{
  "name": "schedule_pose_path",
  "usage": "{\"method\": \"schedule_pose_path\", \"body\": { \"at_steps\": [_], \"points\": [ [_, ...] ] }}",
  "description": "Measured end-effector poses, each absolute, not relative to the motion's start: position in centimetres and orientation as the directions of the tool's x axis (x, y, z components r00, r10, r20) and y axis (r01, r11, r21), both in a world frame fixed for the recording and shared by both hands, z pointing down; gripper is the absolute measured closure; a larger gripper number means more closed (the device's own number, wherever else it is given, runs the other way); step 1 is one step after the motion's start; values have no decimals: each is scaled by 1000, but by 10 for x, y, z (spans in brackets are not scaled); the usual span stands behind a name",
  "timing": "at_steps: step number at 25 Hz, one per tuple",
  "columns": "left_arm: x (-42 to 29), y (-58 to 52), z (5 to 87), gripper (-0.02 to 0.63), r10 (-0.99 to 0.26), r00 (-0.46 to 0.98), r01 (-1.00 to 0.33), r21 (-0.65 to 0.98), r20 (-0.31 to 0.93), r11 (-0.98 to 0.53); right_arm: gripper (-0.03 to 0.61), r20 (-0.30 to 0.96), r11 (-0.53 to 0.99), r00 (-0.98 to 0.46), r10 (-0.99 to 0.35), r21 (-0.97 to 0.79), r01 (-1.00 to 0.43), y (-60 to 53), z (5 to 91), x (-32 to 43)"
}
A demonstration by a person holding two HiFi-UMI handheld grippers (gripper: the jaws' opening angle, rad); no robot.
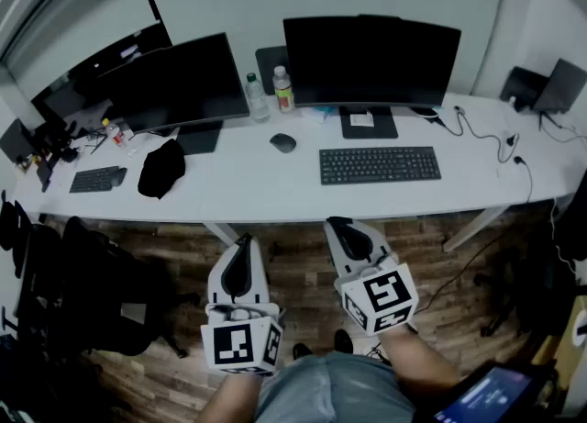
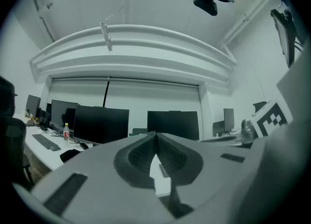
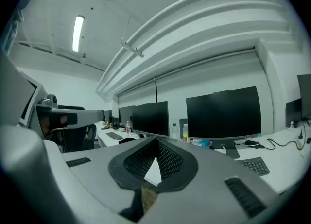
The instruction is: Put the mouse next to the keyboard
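Observation:
A dark mouse lies on the long white desk, left of the black keyboard and in front of two monitors. Both grippers are held low over the floor, short of the desk's front edge. My left gripper is shut, its tips meeting with nothing between them. My right gripper is shut too, empty, tips together. In the right gripper view part of the keyboard shows at the right; the mouse is hidden there.
Two bottles stand between the monitors. A black cap and a second small keyboard lie at the desk's left. Cables trail at the right end. Dark office chairs stand on the wooden floor at the left.

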State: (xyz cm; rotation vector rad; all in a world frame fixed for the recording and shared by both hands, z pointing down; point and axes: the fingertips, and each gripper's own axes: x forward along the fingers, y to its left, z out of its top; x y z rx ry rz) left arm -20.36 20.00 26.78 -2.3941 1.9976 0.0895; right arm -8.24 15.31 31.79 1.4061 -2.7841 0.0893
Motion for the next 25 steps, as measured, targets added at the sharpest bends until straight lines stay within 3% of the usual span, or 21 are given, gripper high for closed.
{"method": "schedule_pose_path", "body": {
  "at_steps": [8,10,25],
  "points": [
    [-189,196,274,609,-984,173,-984,27,-43,-175,560,56,634,-638,-768,-68,-770,153,325,-78],
    [-181,192,276,609,-985,171,-985,27,-37,-172,355,66,669,-673,-737,-71,-740,151,327,-79],
    [-163,150,301,609,-994,100,-995,-4,38,-100,368,102,717,-724,-682,-97,-690,98,354,-70]
  ]
}}
